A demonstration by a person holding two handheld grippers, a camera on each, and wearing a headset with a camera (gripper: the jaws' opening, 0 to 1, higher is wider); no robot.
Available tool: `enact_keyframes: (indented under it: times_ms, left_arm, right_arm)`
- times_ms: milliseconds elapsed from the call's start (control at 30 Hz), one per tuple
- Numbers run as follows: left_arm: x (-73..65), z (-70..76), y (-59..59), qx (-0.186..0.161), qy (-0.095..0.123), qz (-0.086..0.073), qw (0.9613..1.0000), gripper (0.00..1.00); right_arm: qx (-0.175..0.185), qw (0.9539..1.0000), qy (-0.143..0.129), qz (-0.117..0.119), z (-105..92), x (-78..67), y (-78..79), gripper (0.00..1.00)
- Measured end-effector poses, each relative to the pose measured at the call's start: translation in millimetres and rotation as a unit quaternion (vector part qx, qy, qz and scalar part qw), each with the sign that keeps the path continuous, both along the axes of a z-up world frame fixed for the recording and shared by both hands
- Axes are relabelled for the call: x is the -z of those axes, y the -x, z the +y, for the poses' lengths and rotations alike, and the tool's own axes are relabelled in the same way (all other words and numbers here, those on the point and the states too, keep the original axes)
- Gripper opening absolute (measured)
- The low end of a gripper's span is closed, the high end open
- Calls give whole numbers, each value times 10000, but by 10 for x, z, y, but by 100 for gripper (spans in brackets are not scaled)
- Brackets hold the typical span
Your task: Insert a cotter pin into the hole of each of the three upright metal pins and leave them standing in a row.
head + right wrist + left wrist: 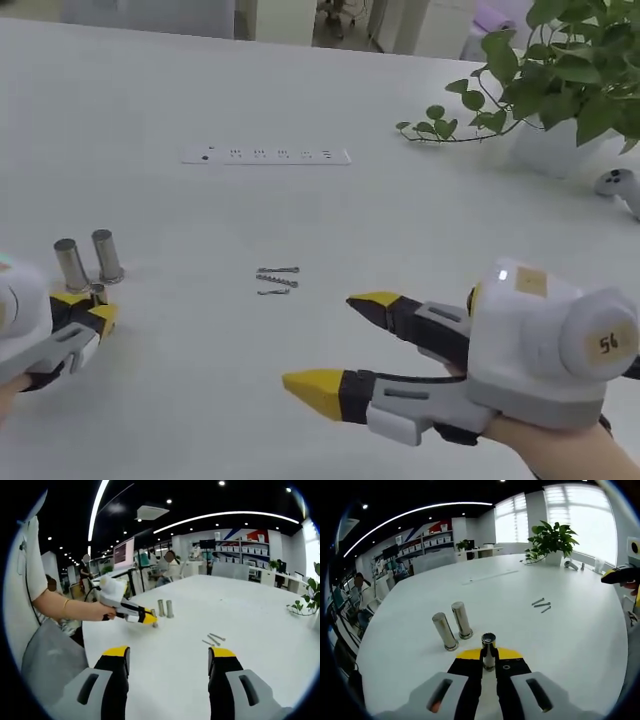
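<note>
My left tongs [489, 656] are clamped on a short steel pin [489, 646], a polished cylinder with a flat, shiny top that stands upright between the yellow tips at the near left of the white counter [300, 220]. Just behind it, two matching metal pins [452, 625] stand side by side on flared bases, close together but apart from the held one. Three slim cotter pins [278, 280] lie loose in a small cluster near the middle of the counter, well apart from the steel pins. My right tongs [335, 340] hover over the near right with the black, yellow-tipped jaws wide apart and nothing between them. The counter is smooth, matt and pale; a white power strip [265, 155] lies flat farther back, and a leafy potted plant [560, 70] sits at the far right. Beyond, an open office shows shelving, bright windows and strip lighting.
</note>
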State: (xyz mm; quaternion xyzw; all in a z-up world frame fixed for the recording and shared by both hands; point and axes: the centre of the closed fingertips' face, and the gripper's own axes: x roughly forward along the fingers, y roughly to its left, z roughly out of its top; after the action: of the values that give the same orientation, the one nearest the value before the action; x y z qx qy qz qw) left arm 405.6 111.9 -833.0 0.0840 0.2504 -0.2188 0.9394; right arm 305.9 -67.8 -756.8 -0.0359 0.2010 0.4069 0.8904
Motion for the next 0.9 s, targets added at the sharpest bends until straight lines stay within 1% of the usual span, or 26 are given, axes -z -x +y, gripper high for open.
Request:
enact_keyframes:
  times_ms: [67,267,400,533,600,667,733,900]
  left_arm:
    - [-10,-39,33,-8,75,16,10000,7]
    - [-23,-169,134,100,108,28,9999,7]
    - [-18,-249,205,185,88,51,9998,7]
    - [-3,-314,233,253,110,79,9996,7]
    - [14,-339,249,276,162,154,9994,7]
    - [15,-368,265,284,192,155,9993,7]
    - [20,-397,280,300,167,152,9993,7]
    - [28,-456,330,284,215,191,9992,7]
  right_arm:
    - [-8,10000,15,5,4,8,18,64]
    - [-55,10000,8,-10,22,-10,60,64]
    - [-64,10000,36,-17,11,-22,73,64]
    - [-82,9999,58,-4,1,-21,92,64]
    - [-106,9999,82,-2,-2,-19,109,64]
    - [-130,9999,83,-12,-3,-24,129,64]
    - [-141,9999,83,-7,-4,-23,145,64]
    - [-158,9998,75,-11,-14,-28,185,64]
